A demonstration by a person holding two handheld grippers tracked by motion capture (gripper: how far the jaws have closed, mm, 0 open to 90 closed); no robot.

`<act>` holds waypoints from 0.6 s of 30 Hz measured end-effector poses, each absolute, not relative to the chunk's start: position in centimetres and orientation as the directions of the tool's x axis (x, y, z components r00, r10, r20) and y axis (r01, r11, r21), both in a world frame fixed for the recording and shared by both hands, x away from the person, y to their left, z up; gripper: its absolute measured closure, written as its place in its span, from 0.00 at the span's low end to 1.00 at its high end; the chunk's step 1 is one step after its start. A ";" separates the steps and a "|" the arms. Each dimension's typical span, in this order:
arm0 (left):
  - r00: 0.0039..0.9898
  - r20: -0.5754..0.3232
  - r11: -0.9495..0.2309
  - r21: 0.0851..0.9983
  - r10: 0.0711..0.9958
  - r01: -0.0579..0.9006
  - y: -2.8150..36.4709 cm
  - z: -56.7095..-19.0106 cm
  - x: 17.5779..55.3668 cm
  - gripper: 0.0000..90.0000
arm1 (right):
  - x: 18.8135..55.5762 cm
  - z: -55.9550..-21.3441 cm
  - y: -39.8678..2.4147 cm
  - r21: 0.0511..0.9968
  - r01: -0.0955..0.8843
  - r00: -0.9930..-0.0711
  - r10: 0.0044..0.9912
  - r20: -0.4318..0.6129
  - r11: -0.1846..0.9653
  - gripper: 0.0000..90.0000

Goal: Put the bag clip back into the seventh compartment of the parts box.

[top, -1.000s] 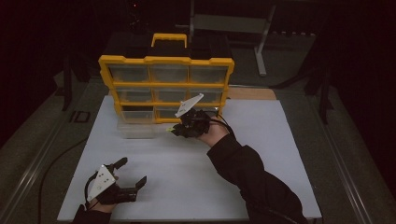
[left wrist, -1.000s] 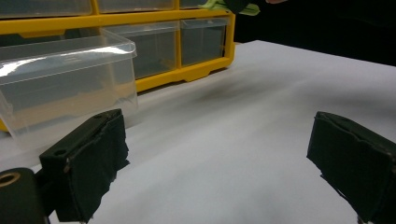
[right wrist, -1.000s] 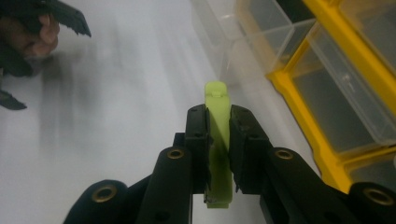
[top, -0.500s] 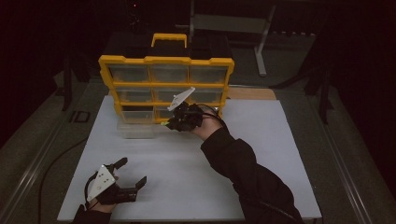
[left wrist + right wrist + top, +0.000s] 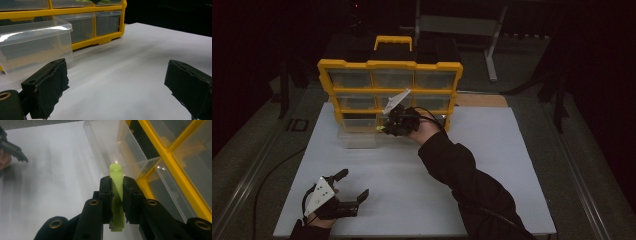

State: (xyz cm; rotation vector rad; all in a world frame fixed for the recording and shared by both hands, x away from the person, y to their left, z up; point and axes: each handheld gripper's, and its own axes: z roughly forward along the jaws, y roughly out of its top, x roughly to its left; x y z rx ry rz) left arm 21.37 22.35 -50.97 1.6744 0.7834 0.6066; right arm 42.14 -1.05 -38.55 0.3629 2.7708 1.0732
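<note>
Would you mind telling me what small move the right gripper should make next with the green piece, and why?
Probably carry it a little further over the pulled-out clear drawer before letting go. The right gripper is shut on the light green piece, whose tip sits about at the drawer's near wall, not clearly over its open top. The left gripper rests open on the white board, out of the way.

Dim workshop or lab: white worktable [image 5: 492, 165], yellow parts-drawer organizer [image 5: 389, 90], metal stand [image 5: 492, 30] behind.
</note>
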 end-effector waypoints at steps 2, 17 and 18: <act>0.646 -0.009 -0.143 0.972 0.764 0.184 22.3 -51.0 21.4 0.05 | 42.3 -38.5 -0.6 0.679 0.167 -0.960 0.275 -0.054 0.715 0.87; 0.647 -0.019 -0.131 0.974 0.762 0.184 22.5 -50.9 21.4 0.05 | 43.6 -38.3 2.2 0.661 0.147 -0.964 0.257 -0.072 0.736 0.87; 0.647 -0.019 -0.132 0.974 0.762 0.183 22.5 -50.9 21.3 0.05 | 43.7 -38.3 2.3 0.661 0.144 -0.964 0.254 -0.073 0.737 0.87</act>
